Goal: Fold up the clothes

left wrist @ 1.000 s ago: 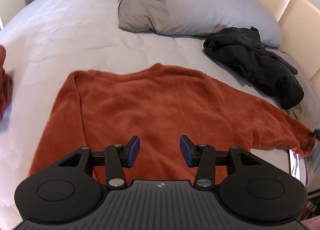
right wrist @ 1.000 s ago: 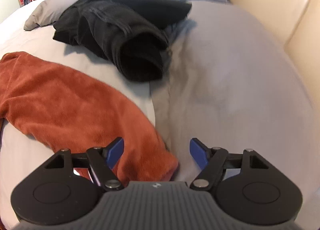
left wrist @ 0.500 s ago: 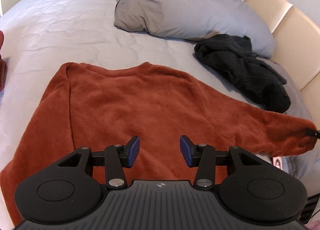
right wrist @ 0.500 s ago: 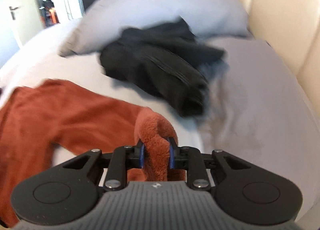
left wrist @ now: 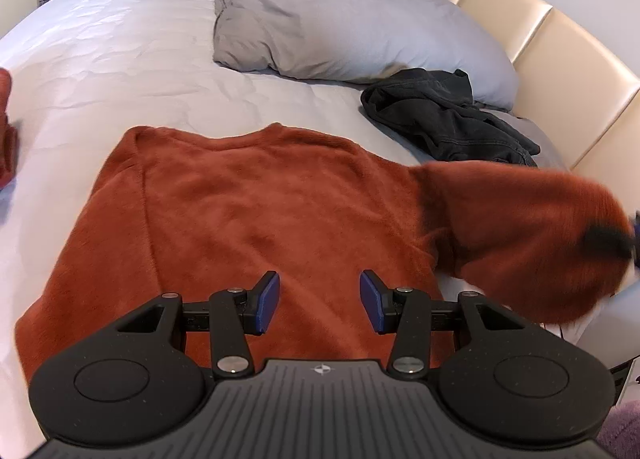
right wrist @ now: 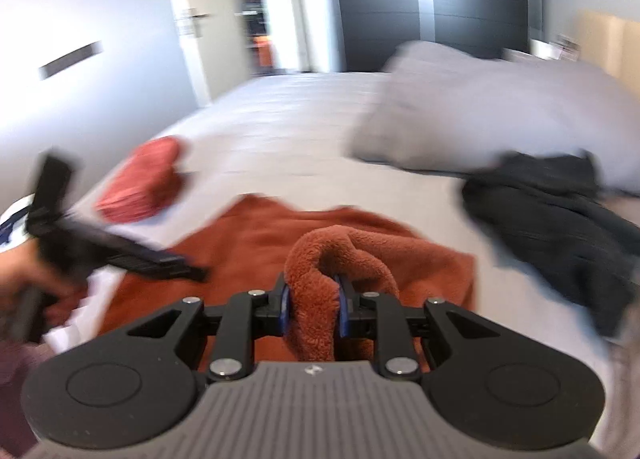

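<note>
One rust-orange fleece sweater (left wrist: 256, 211) lies spread flat on the pale grey bed sheet (left wrist: 120, 59), its sleeve (right wrist: 320, 259) pinched in the right gripper (right wrist: 313, 309).

Directly ahead of and beneath the left gripper (left wrist: 319, 305), whose blue-padded jaws stand parted with nothing between them, the sweater's body lies flat. The right gripper's jaws are clamped on the sleeve's bunched cuff, lifted off the sheet. Ahead and right of both tools lies a crumpled black garment (left wrist: 444, 123) against a large grey pillow (left wrist: 340, 31). Far left sits a folded red cloth bundle (right wrist: 140, 183). A cream padded headboard (left wrist: 560, 43) borders the right.
</note>
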Demonstrator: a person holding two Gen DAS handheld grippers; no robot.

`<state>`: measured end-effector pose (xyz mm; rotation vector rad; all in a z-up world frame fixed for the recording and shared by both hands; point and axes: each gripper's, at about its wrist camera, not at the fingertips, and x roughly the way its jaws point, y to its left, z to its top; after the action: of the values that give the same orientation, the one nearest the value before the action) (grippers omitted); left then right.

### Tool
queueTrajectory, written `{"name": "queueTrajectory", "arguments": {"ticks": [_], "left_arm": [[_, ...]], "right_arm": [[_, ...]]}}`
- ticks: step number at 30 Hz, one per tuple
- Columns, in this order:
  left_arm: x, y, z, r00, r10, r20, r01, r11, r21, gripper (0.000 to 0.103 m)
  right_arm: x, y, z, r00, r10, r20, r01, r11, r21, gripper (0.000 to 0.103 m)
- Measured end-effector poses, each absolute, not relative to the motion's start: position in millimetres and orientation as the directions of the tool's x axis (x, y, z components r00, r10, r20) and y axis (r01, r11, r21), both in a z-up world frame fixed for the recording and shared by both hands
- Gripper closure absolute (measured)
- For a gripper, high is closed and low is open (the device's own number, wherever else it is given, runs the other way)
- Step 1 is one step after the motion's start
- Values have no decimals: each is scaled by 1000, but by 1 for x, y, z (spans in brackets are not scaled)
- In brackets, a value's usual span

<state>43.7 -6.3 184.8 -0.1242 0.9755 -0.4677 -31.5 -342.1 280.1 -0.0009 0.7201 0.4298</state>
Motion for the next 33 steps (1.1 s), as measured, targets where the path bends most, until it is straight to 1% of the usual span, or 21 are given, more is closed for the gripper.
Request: {"name": "queueTrajectory", "arguments": {"ticks": [3,5,8,13,14,16,17,18,23,27,28,30,33], "left_arm": [[35,7,186,470,-433,-769,314,897,-313,61],[29,15,184,470,-426,-773,308,900,-309,61],[20,22,179,455,-415,-788,312,903,-296,61],[4,31,163,411,-395,-821,327,905,-272,61],[0,31,160,404,-389,-828,333,906,-263,61],[-9,30,153,391,-377,-839,352,904,-242,60],[-13,29,150,385,-373,-844,364,902,-233,60],[-18,26,147,378,-372,-848,377,898,-226,60],[-44,12,138,369,-391,-843,446,870,-208,60],[-60,-1,133,389,-417,-821,470,857,-213,60],[-63,-5,131,392,-424,-816,470,855,-219,60],[-68,-12,127,398,-437,-807,469,853,-231,60],[-70,-25,121,395,-452,-800,471,847,-245,60]], "right_arm": [[-57,-299,271,605,465,-646,-492,856,156,78],[-71,-275,255,552,496,-670,-548,821,156,78],[-90,-249,219,466,506,-726,-603,782,158,78],[-111,-226,157,352,478,-805,-639,751,166,78],[-113,-224,149,341,472,-813,-642,749,166,76],[-114,-225,135,321,472,-821,-644,745,176,68],[-114,-227,132,317,478,-819,-639,746,188,58],[-114,-229,130,312,490,-814,-632,747,207,52],[-113,-246,129,298,539,-788,-616,739,272,50],[-119,-264,124,344,532,-774,-575,770,275,49],[-118,-269,123,364,520,-773,-558,786,266,48],[-116,-285,124,414,481,-773,-517,823,235,39],[-113,-312,128,452,443,-774,-457,860,226,37]]}}
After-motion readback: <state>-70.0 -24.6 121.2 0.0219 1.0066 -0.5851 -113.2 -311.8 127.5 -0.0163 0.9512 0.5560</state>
